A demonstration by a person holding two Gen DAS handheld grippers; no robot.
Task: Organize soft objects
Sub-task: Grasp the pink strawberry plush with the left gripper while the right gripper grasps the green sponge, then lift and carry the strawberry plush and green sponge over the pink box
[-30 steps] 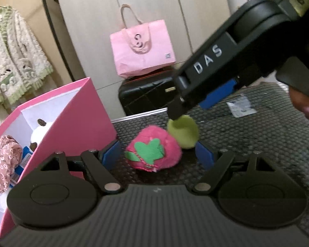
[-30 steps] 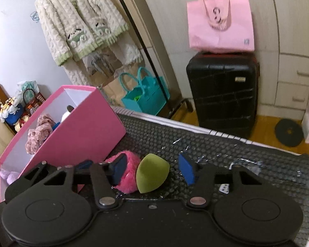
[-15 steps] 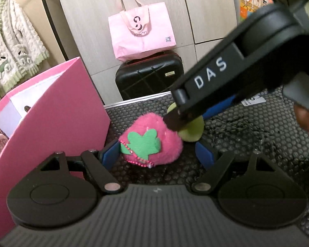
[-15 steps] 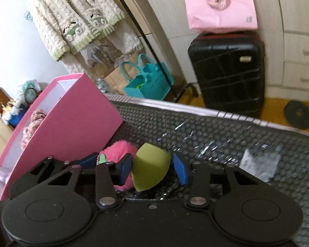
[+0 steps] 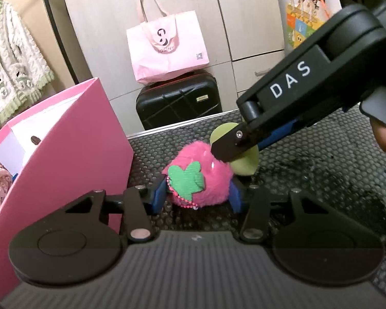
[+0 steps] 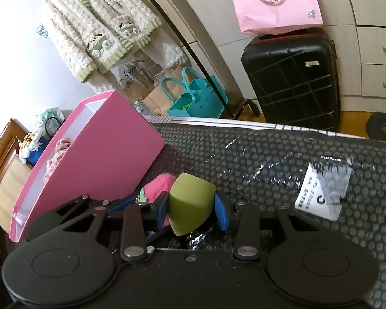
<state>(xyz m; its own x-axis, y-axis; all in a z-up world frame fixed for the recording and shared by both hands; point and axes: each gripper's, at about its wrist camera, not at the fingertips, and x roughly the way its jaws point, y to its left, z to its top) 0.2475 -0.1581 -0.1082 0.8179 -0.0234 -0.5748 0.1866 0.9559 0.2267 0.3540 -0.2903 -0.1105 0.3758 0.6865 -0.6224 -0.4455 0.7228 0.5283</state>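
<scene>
From your left wrist camera, your left gripper [image 5: 196, 197] is closing on the fluffy pink strawberry plush [image 5: 200, 177], which sits on the dotted black mat [image 5: 308, 180]; the blue pads [image 5: 159, 195] already touch its fur on both sides. The pink storage box [image 5: 72, 149] stands just to the left, open at the top with soft things inside. Your right gripper [image 5: 234, 149] reaches in from the upper right, its arm lettered "DAS", onto the green sponge [image 5: 247, 163] just behind the plush. You're at the grasp step; next you likely need to lift the plush clear of the box wall before dropping it in. The pink tote [image 5: 167, 49] on the black suitcase [image 5: 178, 105] carries a logo too blurred to read here.

From your right wrist camera, your right gripper [image 6: 193, 207] is closing, narrow, with the green sponge [image 6: 190, 203] pinched between its pads. The tote [image 6: 272, 2] reads roughly "JOSINY". A printed slip [image 6: 324, 193] lies on the mat; its text is illegible.
</scene>
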